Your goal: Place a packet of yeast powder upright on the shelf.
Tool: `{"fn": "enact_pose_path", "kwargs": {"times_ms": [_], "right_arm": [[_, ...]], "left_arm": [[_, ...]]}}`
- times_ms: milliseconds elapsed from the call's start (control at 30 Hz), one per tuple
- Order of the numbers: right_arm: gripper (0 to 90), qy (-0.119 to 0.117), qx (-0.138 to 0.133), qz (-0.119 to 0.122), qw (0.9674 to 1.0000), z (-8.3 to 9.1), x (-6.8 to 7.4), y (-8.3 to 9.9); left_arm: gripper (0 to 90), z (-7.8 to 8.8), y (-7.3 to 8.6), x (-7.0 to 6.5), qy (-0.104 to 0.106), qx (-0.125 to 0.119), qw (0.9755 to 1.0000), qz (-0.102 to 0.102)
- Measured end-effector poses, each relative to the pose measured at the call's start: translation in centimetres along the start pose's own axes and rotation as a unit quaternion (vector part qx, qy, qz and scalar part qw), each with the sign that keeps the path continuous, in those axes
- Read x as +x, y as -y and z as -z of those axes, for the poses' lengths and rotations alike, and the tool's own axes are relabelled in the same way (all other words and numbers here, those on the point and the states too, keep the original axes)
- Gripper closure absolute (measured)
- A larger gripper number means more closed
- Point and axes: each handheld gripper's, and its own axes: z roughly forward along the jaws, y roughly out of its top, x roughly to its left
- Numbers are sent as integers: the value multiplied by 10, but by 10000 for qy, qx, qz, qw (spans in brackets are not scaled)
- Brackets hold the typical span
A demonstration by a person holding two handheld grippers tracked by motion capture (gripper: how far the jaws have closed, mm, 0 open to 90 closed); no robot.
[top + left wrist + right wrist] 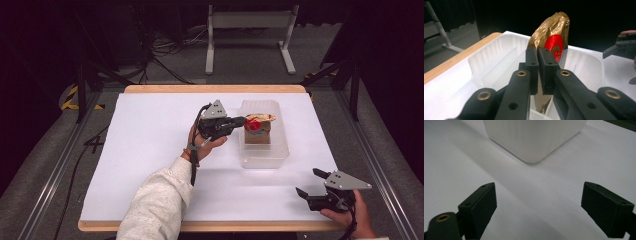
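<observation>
Two hand-held grippers appear over a white table [150, 150]. Centre of the high view: the left gripper [239, 121] reaches rightward to a gold-and-red foil bag [258, 128] standing upright in a translucent plastic tub [265, 155], right of centre. In the left gripper view, its jaws are clenched on the bag [554, 42], pads pressed nearly together on the foil at mid-frame; the bag's crimped top rises above them, and the tub's ribbed walls [489, 60] lie on either side. Whether the bag's base rests on the tub floor is not clearly visible. Lower right of the high view: the right gripper [310, 184] is held in a hand [350, 217] near the table's front edge, well apart from the tub, jaws spread and holding nothing. In the right gripper view, the splayed jaws occupy the lower corners, with a rounded tub corner [534, 142] at upper centre.
</observation>
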Motion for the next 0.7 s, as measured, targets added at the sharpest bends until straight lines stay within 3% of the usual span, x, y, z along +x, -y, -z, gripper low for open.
{"fn": "enact_pose_path", "kwargs": {"times_ms": [133,233,333,700], "right_arm": [[136,-4,-2,1,10000,0,0,0],[135,-14,1,-5,10000,0,0,0],[135,-15,-2,-15,10000,0,-1,0],[135,-16,8,-16,10000,0,0,0]], "left_arm": [[814,3,-4,-1,-58,108,9999,-119],[765,6,-5,-1,-106,196,9997,-98],[726,10,-7,-1,-181,345,9990,-231],[551,20,-7,-1,-268,634,9974,-235]]}}
